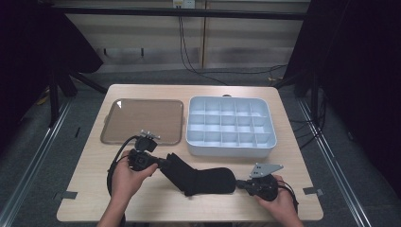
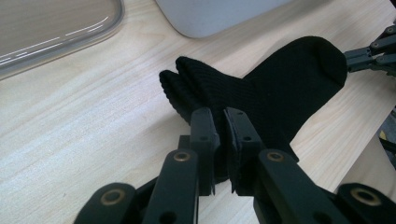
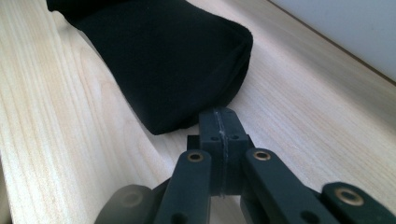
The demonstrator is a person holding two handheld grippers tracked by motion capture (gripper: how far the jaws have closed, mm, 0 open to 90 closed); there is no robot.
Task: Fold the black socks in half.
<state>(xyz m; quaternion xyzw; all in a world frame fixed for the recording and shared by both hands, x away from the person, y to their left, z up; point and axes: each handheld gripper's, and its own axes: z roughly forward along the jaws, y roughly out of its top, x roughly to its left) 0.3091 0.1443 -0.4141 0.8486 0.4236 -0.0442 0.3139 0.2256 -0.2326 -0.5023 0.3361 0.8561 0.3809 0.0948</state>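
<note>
Black socks [image 1: 201, 177], a stacked pair, lie flat near the front edge of the bench [image 1: 94, 156], approx. mid-width. Left gripper [image 2: 218, 122] is clamped on the cuff end, fabric between its jaws. Right gripper [image 3: 219, 122] has jaws pressed together w/ nothing in them, just beside the toe end. Farther back: clear lid [image 1: 142, 120] toward the left edge, white divided organizer box [image 1: 231, 126] toward the right.

Both hands reach in low over the near edge, each holding a gripper level. The left gripper [image 1: 163, 163] clamps its jaws nearly together; the right gripper [image 1: 239, 183] has its jaws pressed flush.
</note>
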